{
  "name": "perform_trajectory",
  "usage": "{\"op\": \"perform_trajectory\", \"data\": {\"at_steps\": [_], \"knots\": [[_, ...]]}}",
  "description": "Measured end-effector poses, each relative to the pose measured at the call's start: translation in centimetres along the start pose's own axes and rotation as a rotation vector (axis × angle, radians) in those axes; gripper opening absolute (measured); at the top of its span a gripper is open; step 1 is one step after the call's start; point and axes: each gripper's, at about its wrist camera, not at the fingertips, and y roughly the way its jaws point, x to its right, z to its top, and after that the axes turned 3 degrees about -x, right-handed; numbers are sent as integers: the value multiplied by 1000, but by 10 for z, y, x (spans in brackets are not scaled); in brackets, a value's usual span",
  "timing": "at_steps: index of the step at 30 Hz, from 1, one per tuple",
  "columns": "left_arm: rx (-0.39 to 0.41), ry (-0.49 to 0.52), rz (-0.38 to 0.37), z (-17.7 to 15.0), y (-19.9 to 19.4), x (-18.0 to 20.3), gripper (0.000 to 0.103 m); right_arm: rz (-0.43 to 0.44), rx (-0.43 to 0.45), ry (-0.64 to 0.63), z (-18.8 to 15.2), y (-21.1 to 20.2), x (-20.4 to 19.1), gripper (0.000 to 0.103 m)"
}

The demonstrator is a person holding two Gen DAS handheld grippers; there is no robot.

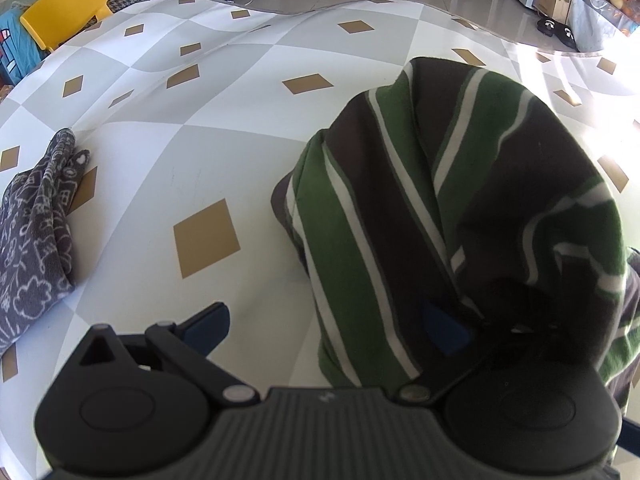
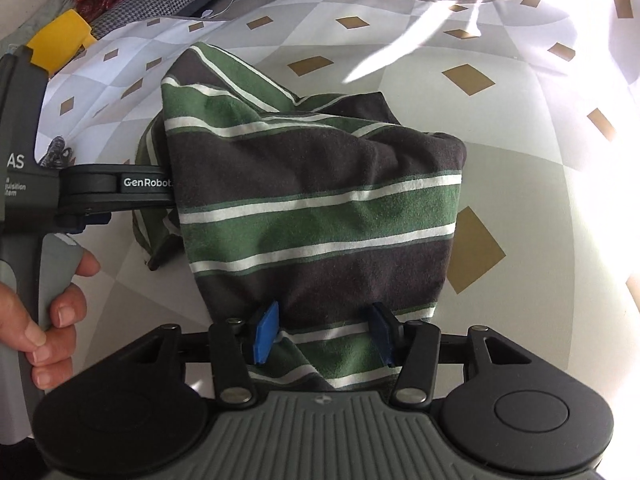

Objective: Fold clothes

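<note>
Right wrist view shows the striped shirt (image 2: 320,208) hanging bunched over the worktop (image 2: 520,168), its broad bands of dark brown and green edged with thin white lines. The cloth droops in soft folds, one corner trailing down to the left onto the checked cover with tan diamonds. The right gripper (image 2: 324,334) stands about half wide, the shirt's lower edge lying between its blue pads, which seem to press its sides. The left gripper (image 1: 324,328) is spread wide, its right finger buried under the draped fabric, the left one bare; whether it pinches anything I cannot tell. A hand (image 2: 44,320) grasps that gripper's handle. A grey patterned garment (image 1: 36,240) lies well apart at the left.
</note>
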Motion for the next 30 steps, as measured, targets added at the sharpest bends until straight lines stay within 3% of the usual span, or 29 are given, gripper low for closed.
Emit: {"op": "perform_trajectory", "data": {"at_steps": [11,14,24,30], "knots": [[2,24,-22,-28,-8,-21,103,-18,33,-103,-4,-1,-10,30],[-7,-23,-45,-40,-10,-32,103,-22,31,-148,-6,-1,-18,30],[1,-31,-38,-81,-27,-53,103,-10,18,-244,-18,-2,-35,33],[-20,-26,-40,-101,-36,-63,103,18,-24,-206,-19,-7,-33,39]]}}
